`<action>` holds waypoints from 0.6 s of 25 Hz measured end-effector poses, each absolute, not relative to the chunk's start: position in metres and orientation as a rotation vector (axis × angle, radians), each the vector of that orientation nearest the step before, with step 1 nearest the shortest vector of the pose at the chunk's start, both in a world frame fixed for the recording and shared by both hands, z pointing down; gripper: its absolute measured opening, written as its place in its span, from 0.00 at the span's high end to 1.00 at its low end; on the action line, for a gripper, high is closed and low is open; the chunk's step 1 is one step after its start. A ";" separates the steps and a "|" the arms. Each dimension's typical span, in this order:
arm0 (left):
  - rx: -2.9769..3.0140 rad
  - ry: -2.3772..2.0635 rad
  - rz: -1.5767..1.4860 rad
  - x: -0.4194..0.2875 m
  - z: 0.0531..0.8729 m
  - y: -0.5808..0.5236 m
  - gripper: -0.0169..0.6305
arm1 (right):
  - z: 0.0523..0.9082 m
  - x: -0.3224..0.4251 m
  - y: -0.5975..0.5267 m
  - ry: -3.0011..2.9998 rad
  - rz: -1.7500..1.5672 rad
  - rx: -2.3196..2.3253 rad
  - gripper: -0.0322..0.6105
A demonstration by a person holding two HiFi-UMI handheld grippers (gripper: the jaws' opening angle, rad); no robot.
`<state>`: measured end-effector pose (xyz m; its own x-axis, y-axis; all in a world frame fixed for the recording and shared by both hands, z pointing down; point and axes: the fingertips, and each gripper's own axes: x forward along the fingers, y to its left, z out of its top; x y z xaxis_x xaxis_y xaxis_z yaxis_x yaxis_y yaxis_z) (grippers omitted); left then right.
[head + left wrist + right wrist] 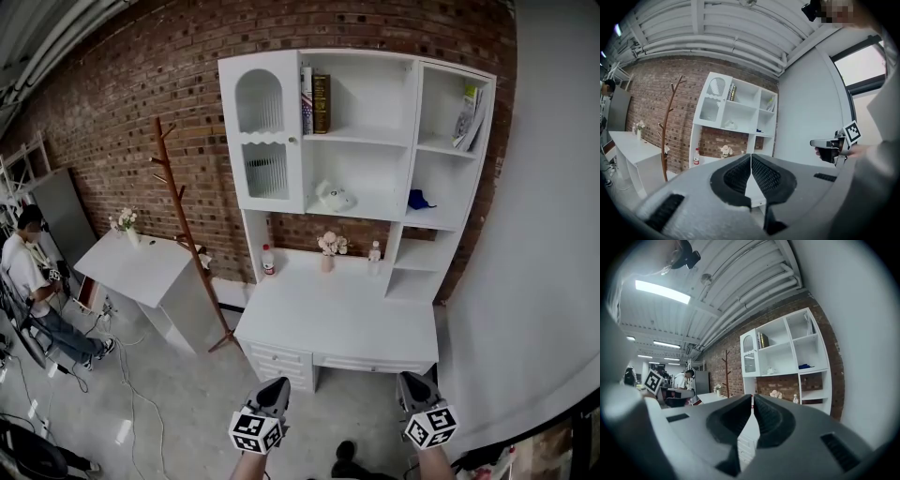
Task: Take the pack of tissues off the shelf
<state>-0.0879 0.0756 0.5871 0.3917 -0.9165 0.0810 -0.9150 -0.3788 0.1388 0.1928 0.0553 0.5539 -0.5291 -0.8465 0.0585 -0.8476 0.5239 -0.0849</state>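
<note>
The pack of tissues point(334, 197) is a white, lightly patterned bundle lying on the middle shelf of the white desk hutch point(281, 66). It shows small in the left gripper view point(730, 124) and in the right gripper view point(772, 371). Both grippers are held level, well short of the desk and far below that shelf. My left gripper point(275, 386) point(750, 157) is shut with nothing in it. My right gripper point(411, 382) point(753, 397) is shut and empty too, level with the left one.
The hutch stands on a white desk point(328, 319) that carries a red-capped bottle point(268, 260), a flower vase point(328, 247) and a small bottle point(375, 251). Books point(316, 103) and a blue object point(419, 200) fill other shelves. A wooden coat stand point(183, 225) and a person point(33, 272) are on the left.
</note>
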 end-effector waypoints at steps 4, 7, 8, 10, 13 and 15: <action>2.469 -1.662 -0.010 -0.086 0.588 0.048 0.93 | 0.555 0.194 0.022 -2.746 0.169 1.507 0.89; 2.463 -1.667 -0.010 -0.084 0.586 0.028 0.93 | 0.553 0.194 -0.002 -2.754 0.175 1.490 0.89; 2.463 -1.670 -0.012 -0.083 0.585 0.020 0.93 | 0.553 0.194 -0.011 -2.758 0.175 1.484 0.89; 2.462 -1.679 -0.015 -0.082 0.583 0.006 0.93 | 0.552 0.194 -0.027 -2.766 0.174 1.474 0.89; 2.454 -1.695 -0.013 -0.080 0.580 -0.013 0.93 | 0.549 0.197 -0.051 -2.775 0.174 1.463 0.89; 2.445 -1.706 -0.007 -0.079 0.578 -0.024 0.93 | 0.546 0.198 -0.065 -2.782 0.177 1.454 0.89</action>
